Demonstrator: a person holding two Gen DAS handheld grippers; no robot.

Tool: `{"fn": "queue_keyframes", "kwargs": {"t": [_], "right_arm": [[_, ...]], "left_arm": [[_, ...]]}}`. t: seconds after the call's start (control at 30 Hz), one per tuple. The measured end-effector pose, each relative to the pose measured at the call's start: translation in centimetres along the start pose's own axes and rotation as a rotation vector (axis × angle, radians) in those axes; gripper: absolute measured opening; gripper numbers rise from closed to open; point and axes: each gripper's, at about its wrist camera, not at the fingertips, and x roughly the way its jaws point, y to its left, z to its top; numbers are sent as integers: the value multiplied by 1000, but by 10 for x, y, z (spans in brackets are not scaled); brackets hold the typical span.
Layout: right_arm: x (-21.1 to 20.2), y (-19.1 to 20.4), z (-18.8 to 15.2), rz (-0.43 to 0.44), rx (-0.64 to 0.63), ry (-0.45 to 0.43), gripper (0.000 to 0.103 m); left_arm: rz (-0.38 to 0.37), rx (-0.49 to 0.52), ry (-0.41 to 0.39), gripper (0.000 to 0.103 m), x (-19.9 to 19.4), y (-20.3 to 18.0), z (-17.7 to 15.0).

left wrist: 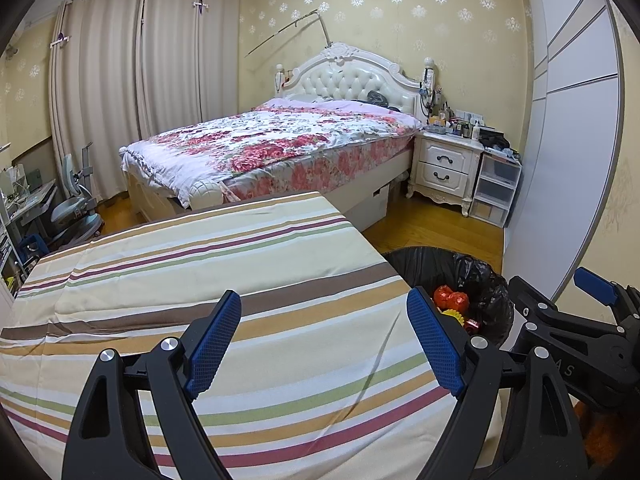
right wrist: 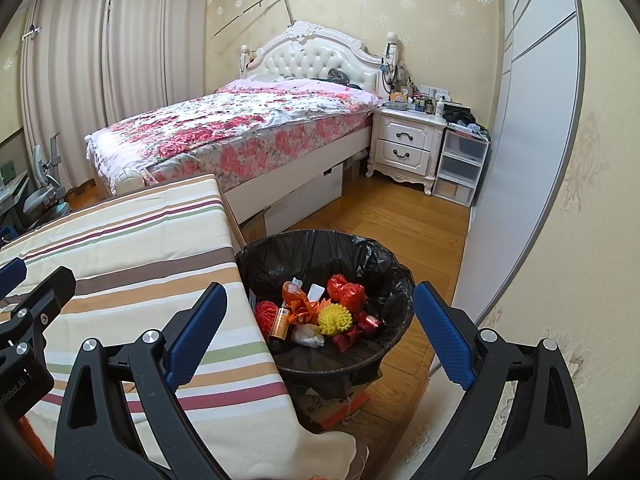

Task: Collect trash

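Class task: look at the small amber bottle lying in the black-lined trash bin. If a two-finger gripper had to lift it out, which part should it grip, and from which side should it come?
Grip the amber bottle across its narrow body, mid-length, coming from above through the open top of the bin. It lies tilted among ribbons and the yellow ball, so probably only its upper face is free. The right gripper, jaws open, is nearest.
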Motion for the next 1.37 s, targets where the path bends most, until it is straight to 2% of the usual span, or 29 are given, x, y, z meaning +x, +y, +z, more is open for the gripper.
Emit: {"fn": "queue_keyframes", "kwargs": {"t": [0.5, 0.93, 1.17, 1.37], "right_arm": [[0, 3, -6, 1, -4, 6, 92], [1, 4, -7, 1, -3, 6, 92], [2, 4, -8, 2, -6, 9, 92], [10, 12, -12, 19, -17, 22, 92]], "left_arm": [[11, 3, 2, 82, 2, 0, -8], [-26, 9, 6, 82, 3, 0, -6], [-15, 22, 1, 82, 4, -1, -5], [15, 15, 33, 82, 13, 9, -7]]}}
